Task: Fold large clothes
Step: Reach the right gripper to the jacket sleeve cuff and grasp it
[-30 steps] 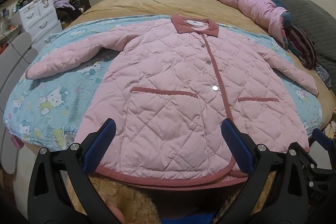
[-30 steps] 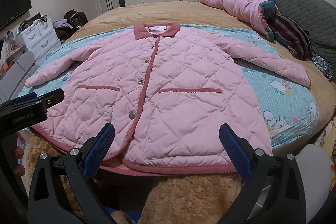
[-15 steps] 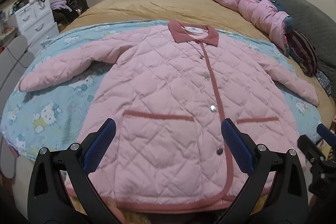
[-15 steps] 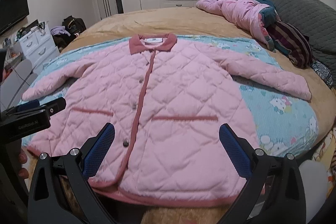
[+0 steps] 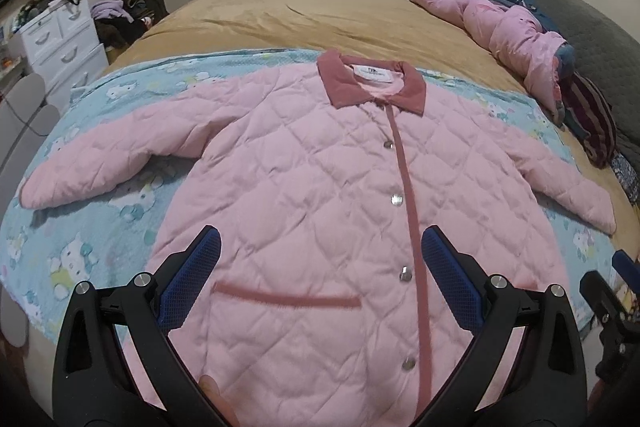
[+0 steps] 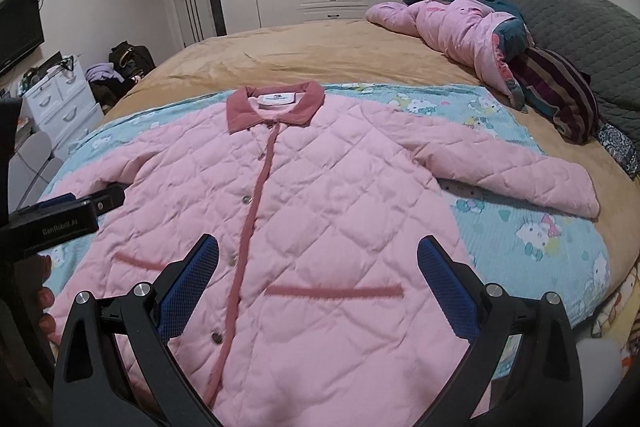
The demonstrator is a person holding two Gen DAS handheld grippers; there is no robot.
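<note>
A pink quilted coat (image 5: 312, 195) (image 6: 320, 203) with a darker pink collar (image 5: 372, 83) lies flat, front up and buttoned, on a blue cartoon-print blanket (image 5: 80, 235), both sleeves spread out to the sides. My left gripper (image 5: 320, 267) hovers open over the coat's lower left panel, above the left pocket trim. My right gripper (image 6: 318, 273) stands open over the lower right panel near the right pocket. Neither holds any cloth. The left gripper's body (image 6: 60, 219) shows at the left edge of the right wrist view.
The blanket lies on a tan bedspread (image 5: 304, 15). A heap of pink and dark clothes (image 6: 472, 31) and a grey pillow (image 6: 568, 39) sit at the far right. White drawers (image 5: 60, 39) and a chair (image 5: 24, 131) stand left of the bed; wardrobes line the back wall.
Both grippers have moved forward and up from the hem over the coat's lower body. The hem has dropped out of view. Both stayed open.
</note>
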